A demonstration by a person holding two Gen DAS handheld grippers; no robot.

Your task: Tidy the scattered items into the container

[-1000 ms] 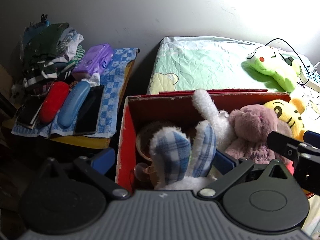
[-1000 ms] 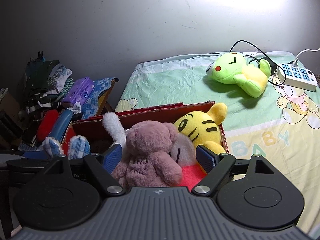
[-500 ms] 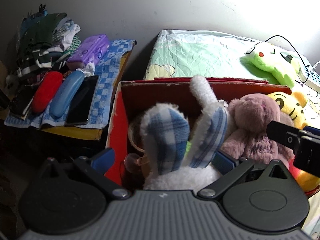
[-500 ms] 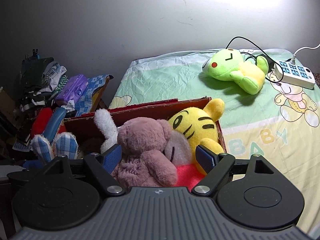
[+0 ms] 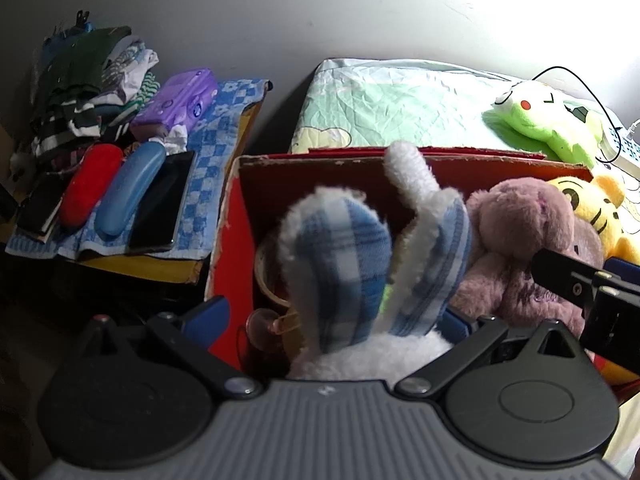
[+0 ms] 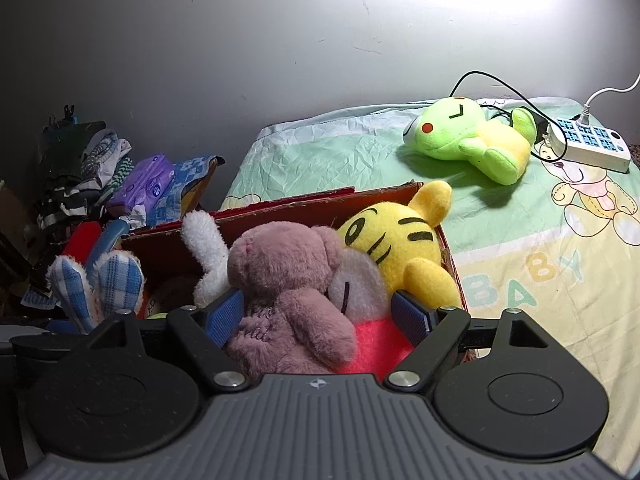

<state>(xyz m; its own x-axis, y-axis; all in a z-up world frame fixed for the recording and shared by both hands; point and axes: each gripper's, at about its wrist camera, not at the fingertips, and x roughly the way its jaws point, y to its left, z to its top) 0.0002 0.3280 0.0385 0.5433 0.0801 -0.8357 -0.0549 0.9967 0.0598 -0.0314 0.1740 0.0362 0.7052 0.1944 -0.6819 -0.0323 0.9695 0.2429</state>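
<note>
Although spread wide to either side of the rabbit plush [image 5: 340, 248], clamps nothing with the left claw [image 5: 330, 320]: left jaw clear of the fur, with the red box [image 5: 232, 240] showing in the gap, right jaw hidden behind a checked ear. Probably poised so to seat the rabbit upright in the box's near-left corner, beside a brown cup [image 5: 268, 280] just ahead. Gapes likewise at the right claw [image 6: 318, 316], straddling the pink bear [image 6: 288, 280] without squeezing it; looks like steadying rather than carrying. Beyond its right jaw, yellow tiger [image 6: 396, 240] wedged against the far wall, apparently packed tight to save room. Far ahead and rightward, green frog plush [image 6: 464, 140] lying loose on the bed sheet [image 6: 340, 160] beside a power strip [image 6: 592, 144], outside the box and likely next. Off to the left of both claws, checked cloth [image 5: 224, 120] bearing cases and folded clothes, against a plain grey wall [image 6: 200, 60].
</note>
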